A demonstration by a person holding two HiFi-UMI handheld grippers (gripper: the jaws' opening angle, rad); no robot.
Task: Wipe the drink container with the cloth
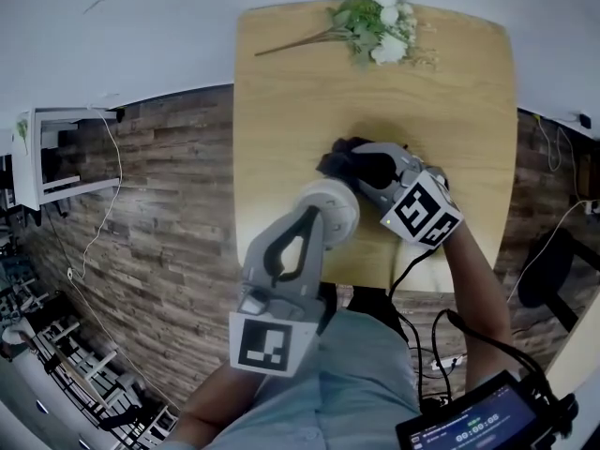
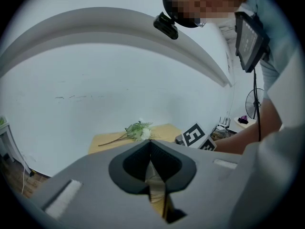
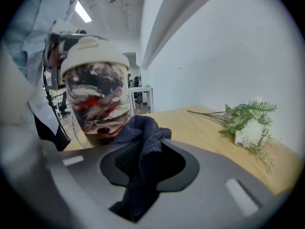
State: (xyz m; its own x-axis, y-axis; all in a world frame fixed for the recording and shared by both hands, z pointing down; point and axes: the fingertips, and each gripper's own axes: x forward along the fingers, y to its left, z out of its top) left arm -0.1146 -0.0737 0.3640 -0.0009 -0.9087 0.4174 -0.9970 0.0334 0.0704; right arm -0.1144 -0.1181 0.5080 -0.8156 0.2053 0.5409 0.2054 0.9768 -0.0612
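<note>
Pinching bunched cloth (image 3: 138, 128) — right hand-held gripper (image 3: 147, 152) sits beside drink container (image 3: 96, 97) (upright, lidded).

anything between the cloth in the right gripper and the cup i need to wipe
Nothing visible does. The right gripper is shut on the dark blue cloth, and the red, black and white marbled cup with a cream lid stands right beyond it on the wooden table. The white flower sprig lies off to the side.

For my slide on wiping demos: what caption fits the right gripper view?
Right gripper clamps a dark cloth close to the marbled drink container on a wooden table.
</note>
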